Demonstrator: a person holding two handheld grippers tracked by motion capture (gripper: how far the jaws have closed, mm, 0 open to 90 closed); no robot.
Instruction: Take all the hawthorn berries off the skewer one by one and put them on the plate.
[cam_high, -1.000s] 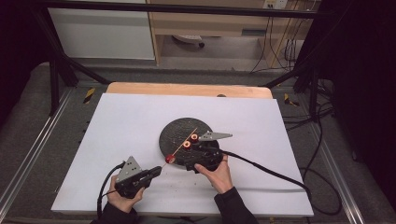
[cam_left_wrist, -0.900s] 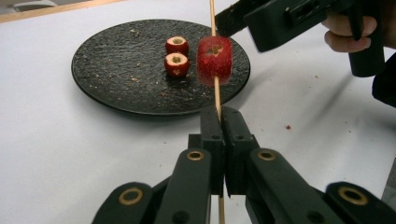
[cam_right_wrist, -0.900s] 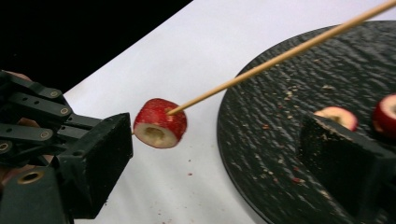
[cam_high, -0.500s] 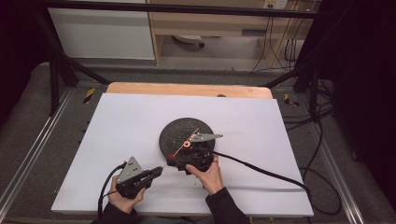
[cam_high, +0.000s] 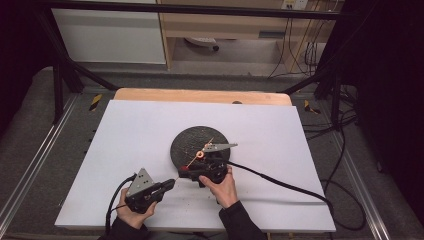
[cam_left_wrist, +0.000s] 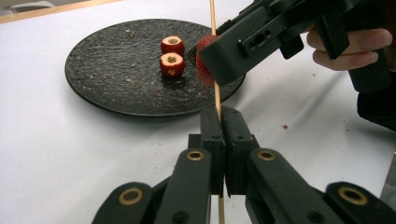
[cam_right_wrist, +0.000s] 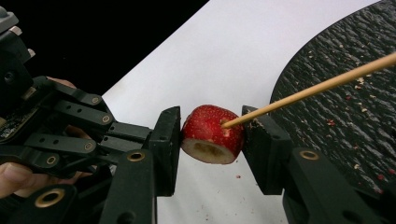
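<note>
A thin wooden skewer (cam_left_wrist: 215, 70) rises from my left gripper (cam_left_wrist: 223, 116), which is shut on its lower end at the table's near left (cam_high: 167, 185). A cut red strawberry piece (cam_right_wrist: 212, 135) is threaded on the skewer (cam_right_wrist: 317, 86). My right gripper (cam_right_wrist: 211, 136) has just been closing, and both its pads press the piece's sides. It sits at the near rim of the black plate (cam_high: 187, 142), as my right gripper (cam_high: 187, 171) also appears from above. Two more hollowed strawberry pieces (cam_left_wrist: 172, 55) lie on the plate (cam_left_wrist: 107, 74).
The plate rests mid-table on a white sheet (cam_high: 125, 135), with crumbs scattered on and beside it. Black cables (cam_high: 280, 182) trail right from the right gripper and loop by the left hand. A wooden table edge (cam_high: 200, 95) runs along the back.
My right gripper has drawn slightly toward the person, off the plate's near edge, and its jaws have closed onto the strawberry piece on the skewer. The left hand has stayed put.
</note>
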